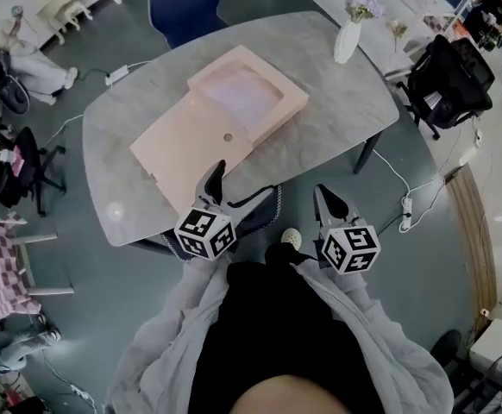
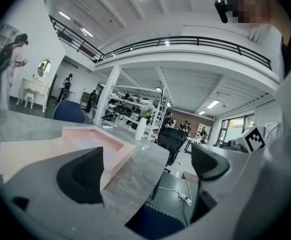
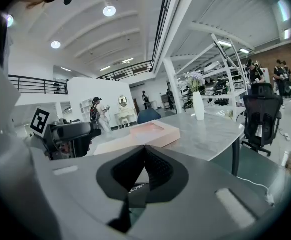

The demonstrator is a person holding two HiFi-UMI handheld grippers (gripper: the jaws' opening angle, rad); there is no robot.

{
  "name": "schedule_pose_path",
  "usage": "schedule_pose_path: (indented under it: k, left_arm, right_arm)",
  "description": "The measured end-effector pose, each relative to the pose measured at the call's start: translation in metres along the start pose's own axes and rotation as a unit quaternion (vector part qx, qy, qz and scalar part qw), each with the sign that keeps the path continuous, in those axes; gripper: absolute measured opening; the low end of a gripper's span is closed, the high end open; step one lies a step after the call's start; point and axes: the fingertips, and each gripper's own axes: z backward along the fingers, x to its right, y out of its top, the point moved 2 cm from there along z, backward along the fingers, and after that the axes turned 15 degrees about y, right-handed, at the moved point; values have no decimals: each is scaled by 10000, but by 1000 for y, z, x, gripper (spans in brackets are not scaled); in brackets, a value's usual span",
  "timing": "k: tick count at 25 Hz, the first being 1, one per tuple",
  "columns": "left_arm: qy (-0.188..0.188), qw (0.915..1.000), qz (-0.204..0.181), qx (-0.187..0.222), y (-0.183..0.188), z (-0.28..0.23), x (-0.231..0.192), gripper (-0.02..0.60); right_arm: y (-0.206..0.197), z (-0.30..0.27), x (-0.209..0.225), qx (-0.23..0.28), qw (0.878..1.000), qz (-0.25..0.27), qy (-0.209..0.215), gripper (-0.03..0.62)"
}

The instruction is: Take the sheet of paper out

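Sheet of paper (image 1: 242, 89) lies in the pink box (image 1: 296, 102), far of both grippers – left gripper (image 2: 148, 161) gapes empty, right gripper (image 3: 144, 156) closed on nothing

1. A thin, pale sheet of paper (image 1: 244, 91) lies flat inside a flat pink cardboard box (image 1: 292, 102). It covers the bottom of the box and looks a bit whiter than the walls around it.
2. The box is open. Its pink lid (image 1: 178, 158) is folded back and lies flat beside the box.
3. The lid has a small round dot (image 1: 228, 136) close to the box.
4. The box sits near the middle of the grey stone bench (image 1: 346, 102), turned at a slant.
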Motion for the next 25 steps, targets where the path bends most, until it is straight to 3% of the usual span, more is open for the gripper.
schedule_pose_path:
  k: [10, 21, 25]
  left_arm:
    - [639, 9978, 151, 5, 9, -31, -14, 533]
    - [698, 9904, 1190, -119, 23, -59, -28, 526]
    - [685, 9835, 1660, -205, 26, -67, -42, 525]
  right_arm:
    - [16, -40, 33, -321, 9962, 145, 801, 9]
    - [25, -66, 52, -603, 9886, 183, 1371, 9]
    - [23, -76, 51, -641, 9871, 126, 1460, 9]
